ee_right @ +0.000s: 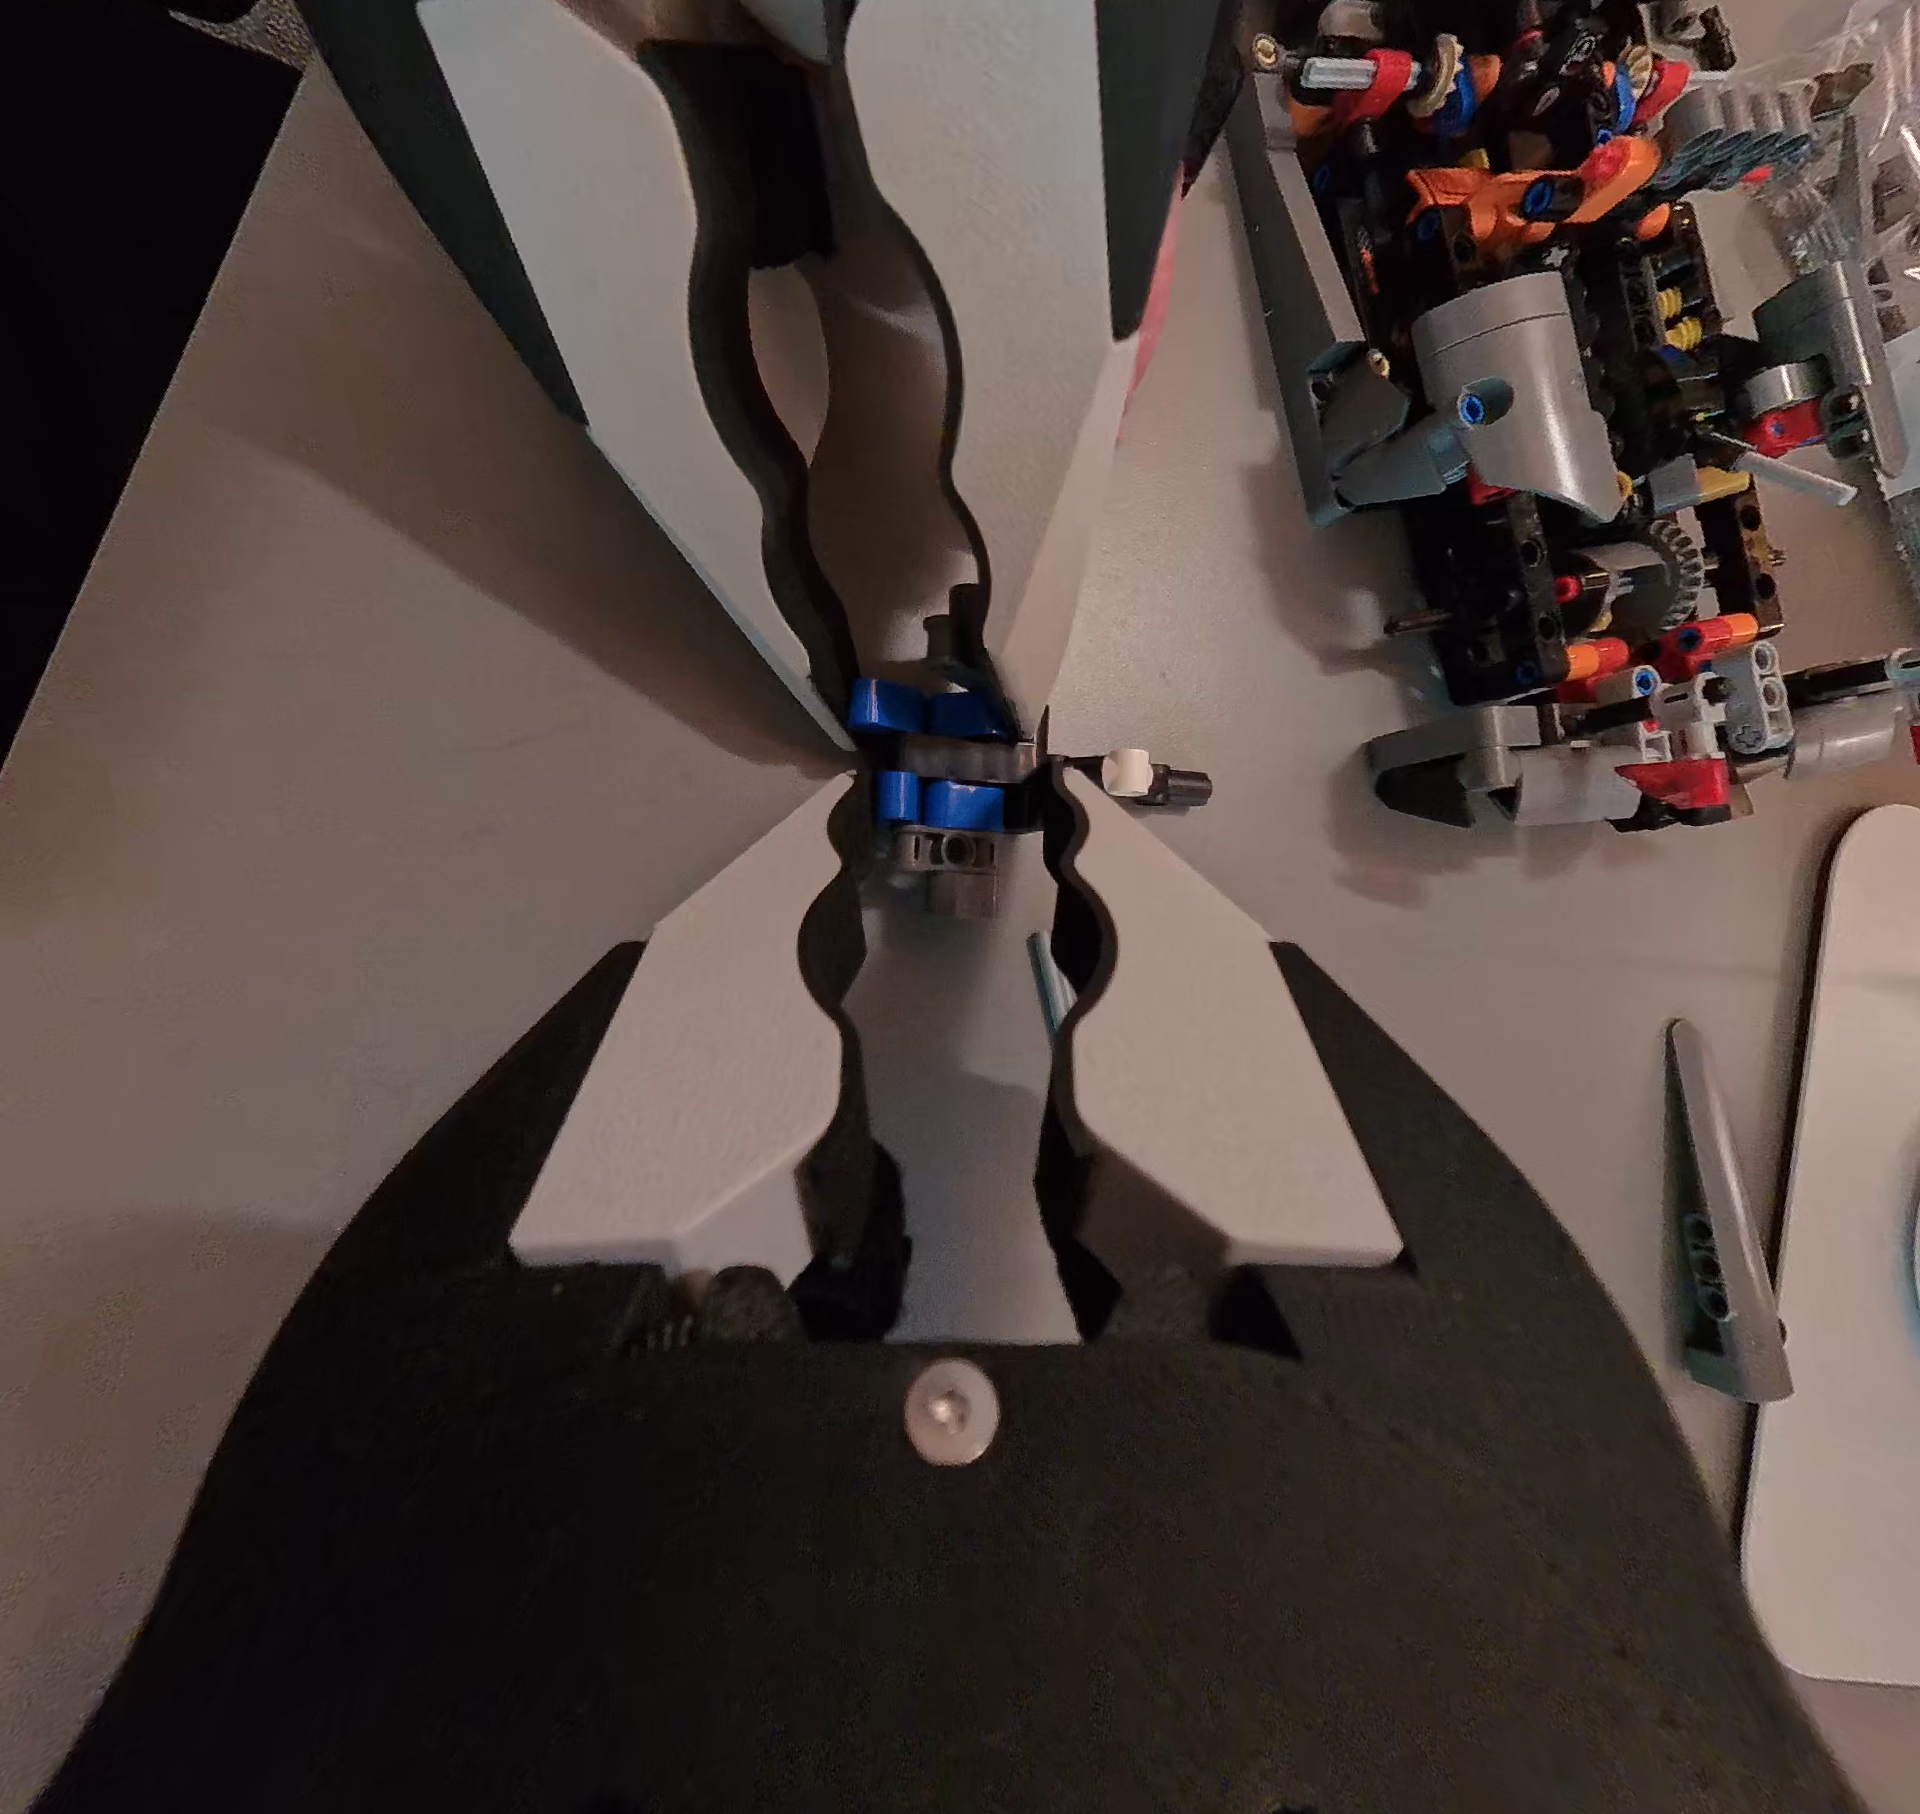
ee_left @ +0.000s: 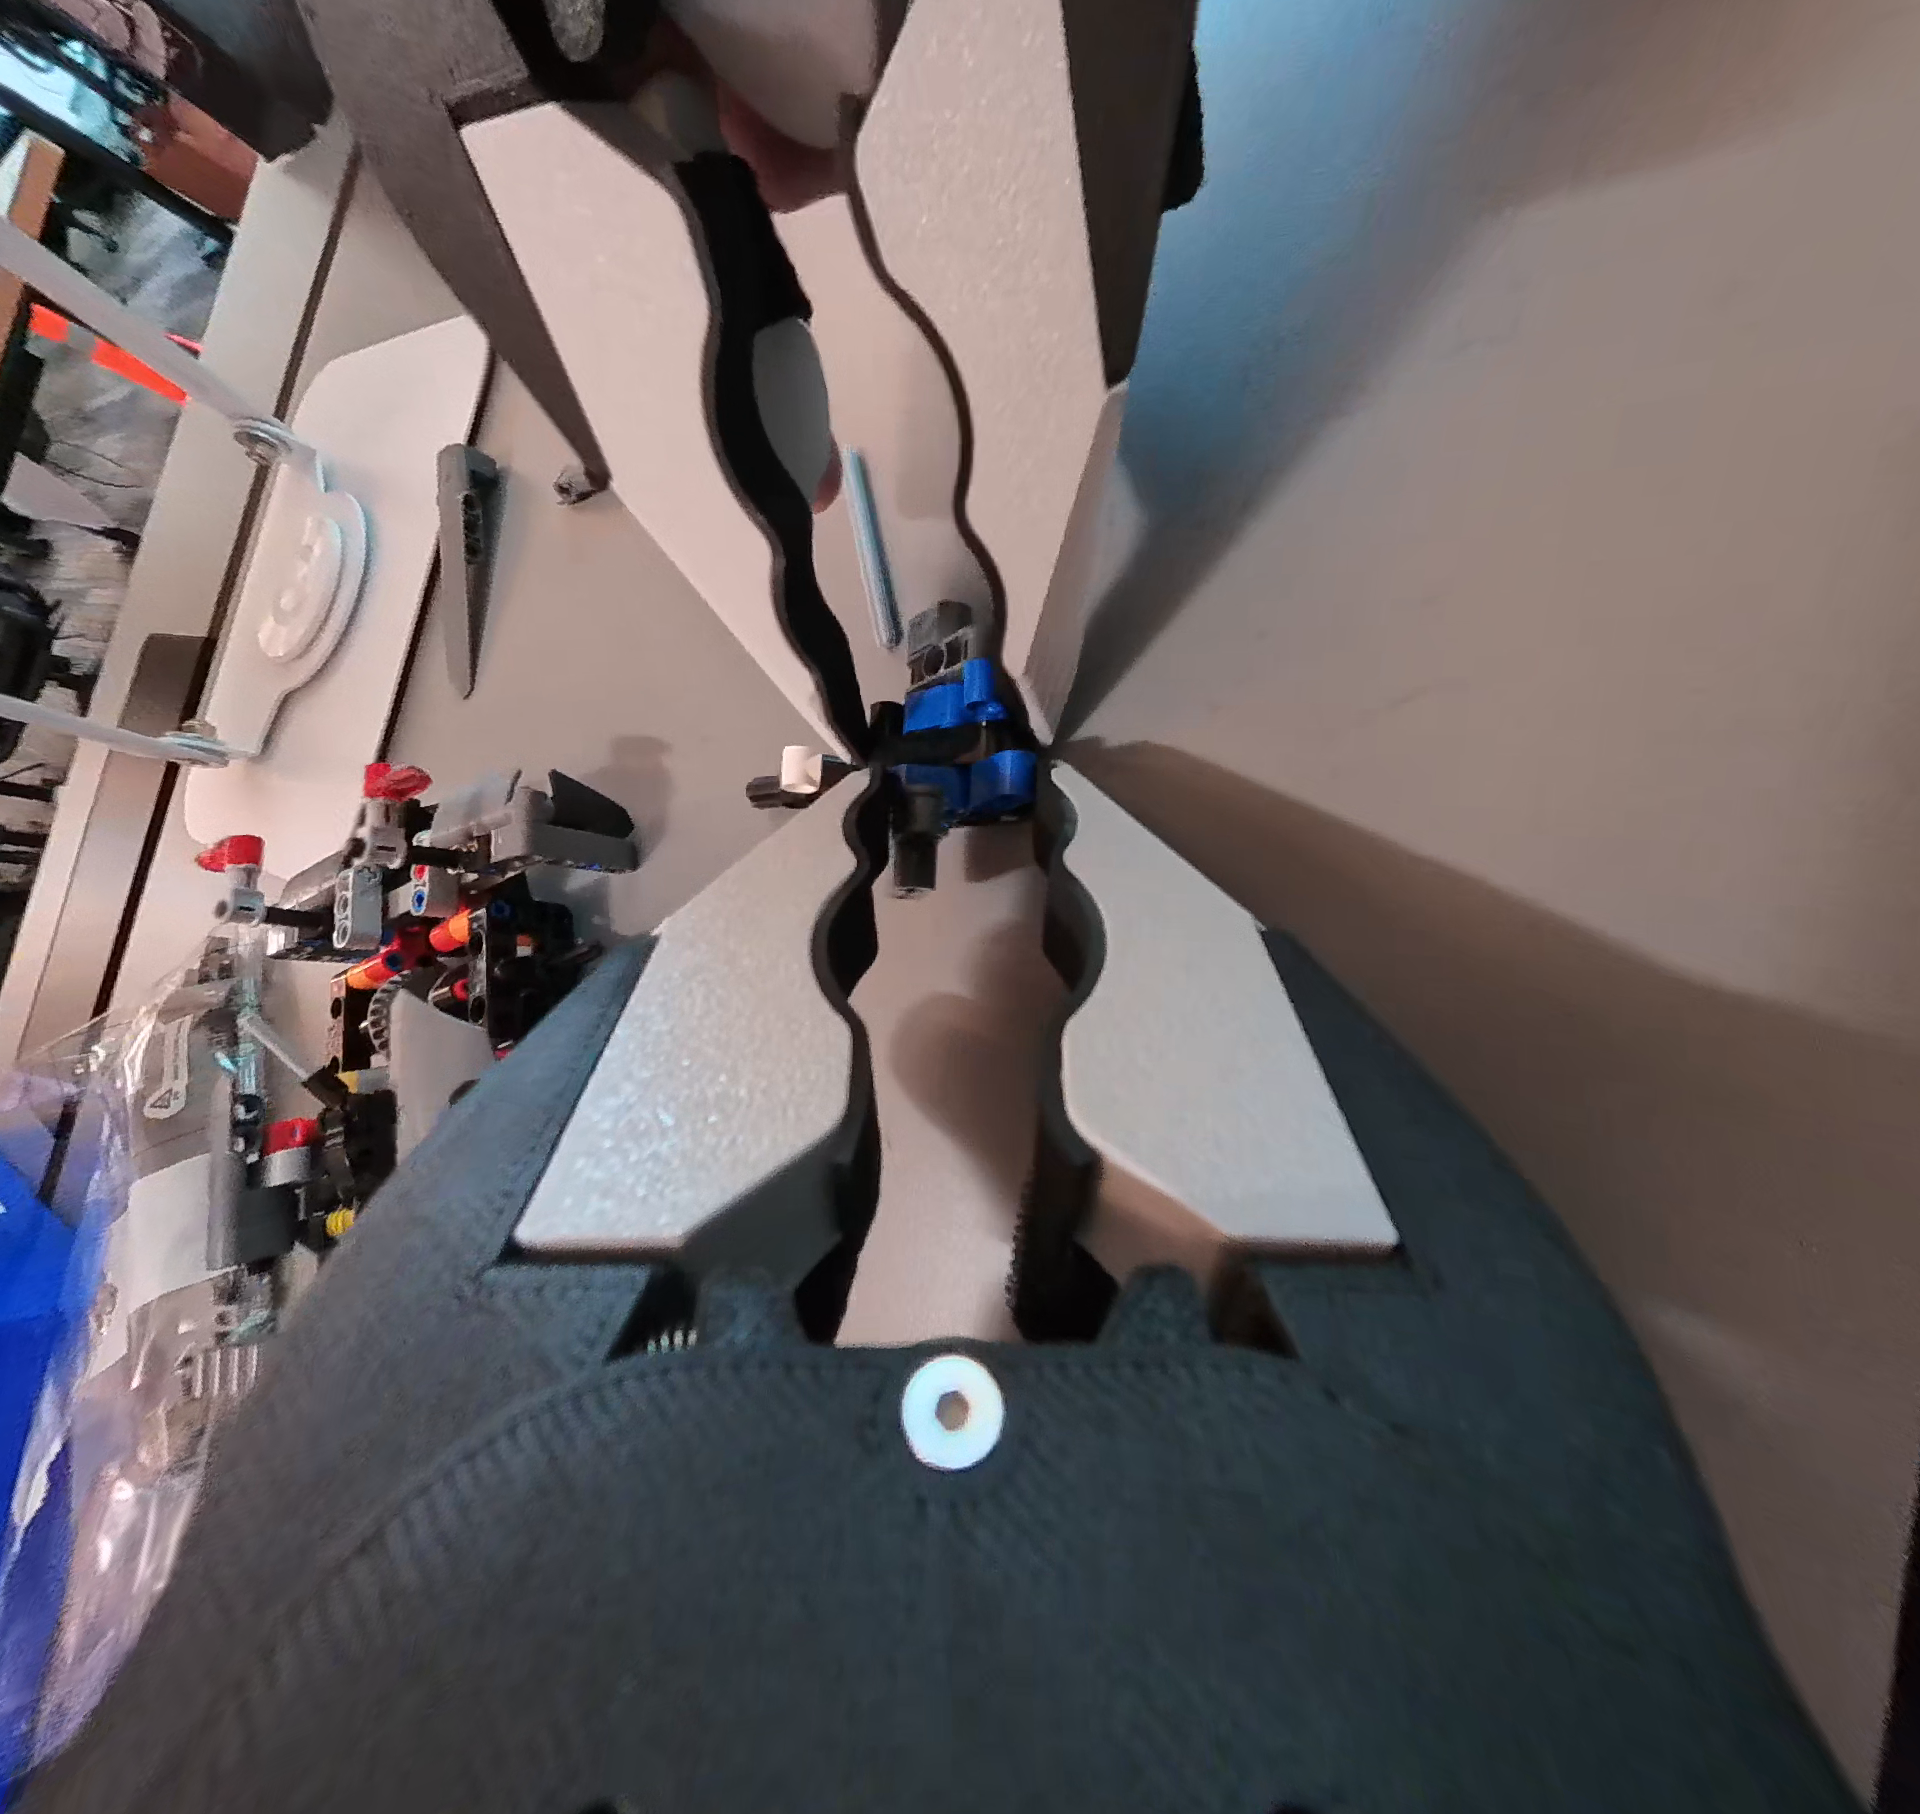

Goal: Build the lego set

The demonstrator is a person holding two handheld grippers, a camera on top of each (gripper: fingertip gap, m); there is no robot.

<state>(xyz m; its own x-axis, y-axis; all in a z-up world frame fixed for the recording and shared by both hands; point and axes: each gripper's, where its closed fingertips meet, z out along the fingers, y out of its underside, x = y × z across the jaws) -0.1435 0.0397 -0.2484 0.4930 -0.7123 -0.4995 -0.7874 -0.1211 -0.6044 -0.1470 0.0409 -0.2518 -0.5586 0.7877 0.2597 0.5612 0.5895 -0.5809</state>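
Left wrist view showed the left claw (ee_left: 951, 777), its white wavy-edged fingers nearly closed on a small subassembly of blue and dark grey Technic pieces (ee_left: 951, 756), with the right claw (ee_left: 935, 715) meeting it tip to tip from the far side and gripping the same cluster; the right wrist view confirmed the right claw (ee_right: 945, 788) pinched on that cluster (ee_right: 935, 777). Just beyond, a thin light-grey axle (ee_left: 871, 549) and a short black-and-white pin piece (ee_left: 792, 777) lay on the pale worktop (ee_left: 644, 642). Farther off sat a tapered grey panel (ee_left: 470, 559) and the large, partly built vehicle chassis in black, grey, red and orange (ee_left: 416, 891). The step in hand appeared to be pressing this subassembly's parts together; the next move probably called for steady, aligned squeezing, then picking up the axle.
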